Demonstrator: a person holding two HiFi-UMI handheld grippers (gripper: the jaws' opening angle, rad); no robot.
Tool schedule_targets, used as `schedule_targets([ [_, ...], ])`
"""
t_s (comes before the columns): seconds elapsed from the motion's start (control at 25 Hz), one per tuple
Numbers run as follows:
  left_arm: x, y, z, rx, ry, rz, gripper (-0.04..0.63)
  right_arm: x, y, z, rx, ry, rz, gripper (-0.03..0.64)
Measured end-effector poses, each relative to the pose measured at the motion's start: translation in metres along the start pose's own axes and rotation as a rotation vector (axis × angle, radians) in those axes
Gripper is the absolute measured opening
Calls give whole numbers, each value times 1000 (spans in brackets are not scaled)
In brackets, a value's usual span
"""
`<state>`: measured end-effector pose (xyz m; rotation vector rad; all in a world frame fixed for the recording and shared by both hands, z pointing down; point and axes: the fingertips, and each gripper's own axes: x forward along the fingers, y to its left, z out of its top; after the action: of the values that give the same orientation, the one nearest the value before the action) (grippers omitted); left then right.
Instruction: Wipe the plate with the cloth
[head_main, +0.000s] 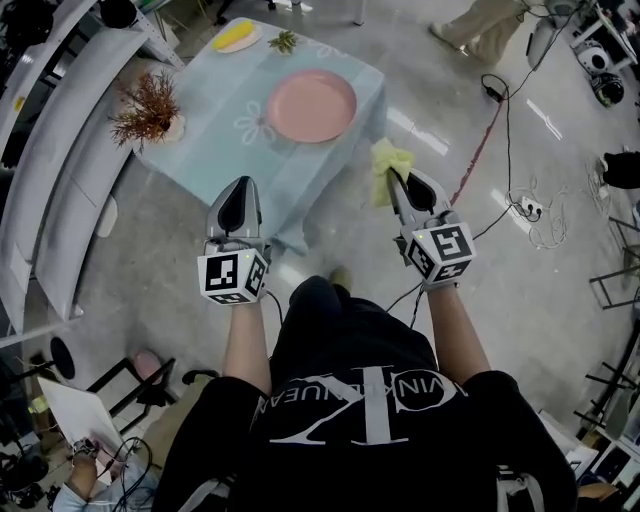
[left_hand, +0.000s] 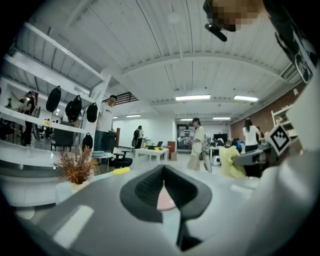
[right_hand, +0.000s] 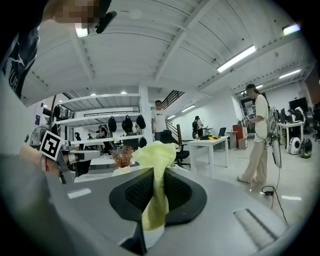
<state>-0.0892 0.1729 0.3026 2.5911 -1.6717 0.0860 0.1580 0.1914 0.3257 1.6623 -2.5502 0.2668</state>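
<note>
A pink plate (head_main: 311, 105) lies on a small table under a light-blue tablecloth (head_main: 215, 120), ahead of me. Both grippers hang in the air short of the table's near edge. My left gripper (head_main: 238, 203) has its jaws together with nothing in them; in the left gripper view (left_hand: 164, 186) a pink sliver shows in the slit between the pads. To its right, my right gripper (head_main: 399, 187) is shut on a yellow cloth (head_main: 388, 163). In the right gripper view (right_hand: 158, 192) the cloth (right_hand: 156, 160) stands up between the black pads.
A dried reddish plant in a white vase (head_main: 148, 108) stands at the table's left edge. A yellow thing on a small dish (head_main: 237, 36) and a green sprig (head_main: 284, 41) lie at its far side. Cables (head_main: 500, 110) run over the floor at the right. White shelves (head_main: 50, 170) line the left.
</note>
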Motion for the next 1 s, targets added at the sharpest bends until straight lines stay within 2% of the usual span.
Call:
schedule_targets([
  [0.48,49,16,-14,7,40,-1,0,50,-22,-7,17,37,22,44],
  [0.8,114,59,-25,-13,78,24,0,133,-39,-13,26,107,47,44],
  [1.0,148,77,-31,-6,102,3,0,174,-45,-23,24,154,57,44],
])
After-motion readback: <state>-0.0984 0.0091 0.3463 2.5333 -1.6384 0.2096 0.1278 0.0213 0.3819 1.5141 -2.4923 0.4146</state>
